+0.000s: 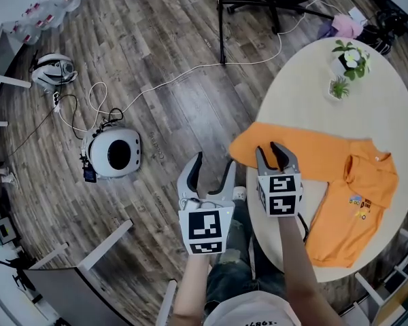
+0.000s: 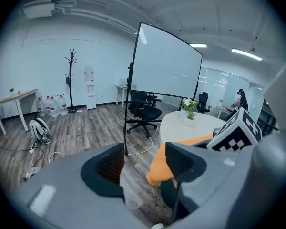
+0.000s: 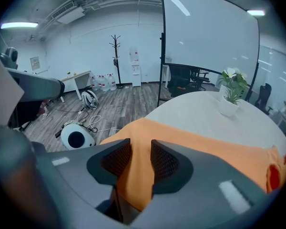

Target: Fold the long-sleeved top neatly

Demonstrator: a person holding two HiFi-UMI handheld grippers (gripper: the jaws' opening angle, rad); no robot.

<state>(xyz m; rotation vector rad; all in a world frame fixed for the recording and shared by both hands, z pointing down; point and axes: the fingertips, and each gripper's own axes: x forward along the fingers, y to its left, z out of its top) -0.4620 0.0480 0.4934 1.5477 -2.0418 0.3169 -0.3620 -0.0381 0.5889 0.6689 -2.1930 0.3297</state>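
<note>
Orange top [image 1: 347,206] on table [image 1: 306,94]; right gripper [image 1: 266,148] fingers [image 1: 261,160] apart over sleeve [image 1: 319,156].

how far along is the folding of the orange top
Nothing looks folded yet: the orange top lies spread on the round table, with one sleeve stretched to the table's edge. In hand: the right gripper sits astride that sleeve's end, jaws apart with cloth between them. The left gripper is open and empty over the floor. All the folds are still to do.
</note>
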